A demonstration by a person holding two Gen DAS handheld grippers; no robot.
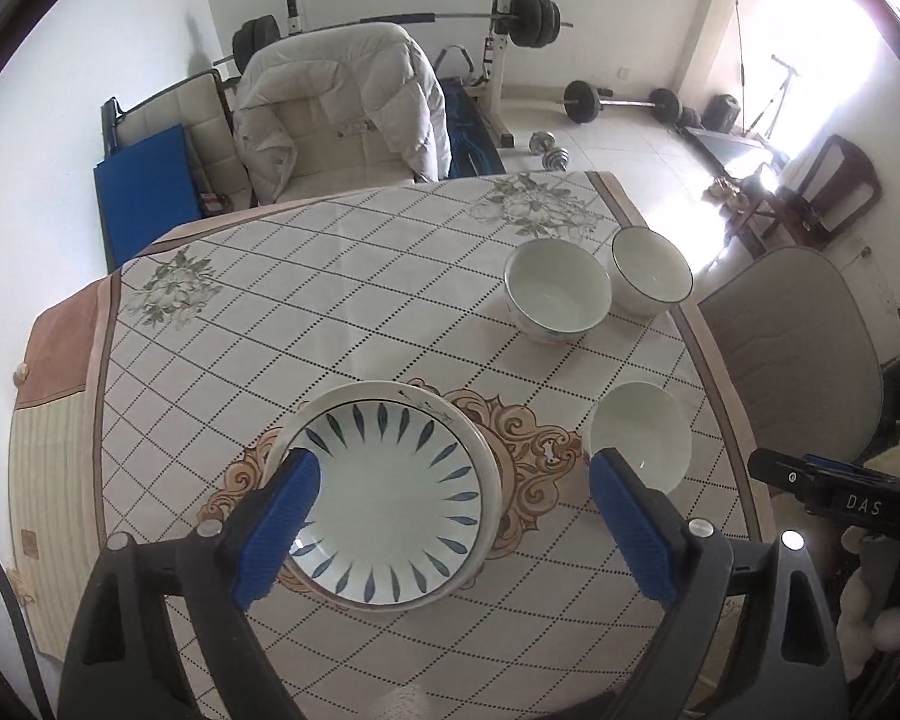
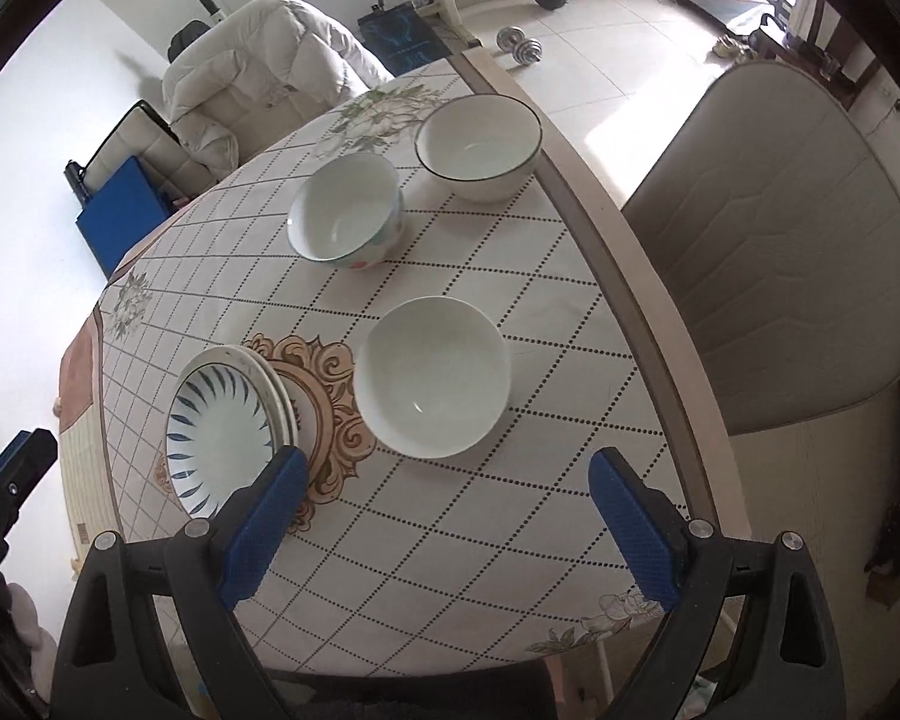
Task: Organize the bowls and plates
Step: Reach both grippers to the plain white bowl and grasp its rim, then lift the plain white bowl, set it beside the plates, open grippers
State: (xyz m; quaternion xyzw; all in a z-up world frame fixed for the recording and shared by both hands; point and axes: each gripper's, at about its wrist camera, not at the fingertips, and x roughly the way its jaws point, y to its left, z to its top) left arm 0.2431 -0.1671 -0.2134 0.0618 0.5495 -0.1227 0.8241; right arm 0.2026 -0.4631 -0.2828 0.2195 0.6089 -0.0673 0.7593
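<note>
The plate stack (image 1: 390, 498) is sitting lower centre; three bowls are waiting rightward. Both the left gripper (image 1: 456, 525) and right gripper (image 2: 447, 525) are hanging spread, empty. Next likely: nesting the plain bowl (image 2: 432, 375).

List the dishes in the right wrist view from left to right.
Plate stack → patterned bowl → plain white bowl → dark-rimmed bowl.
</note>
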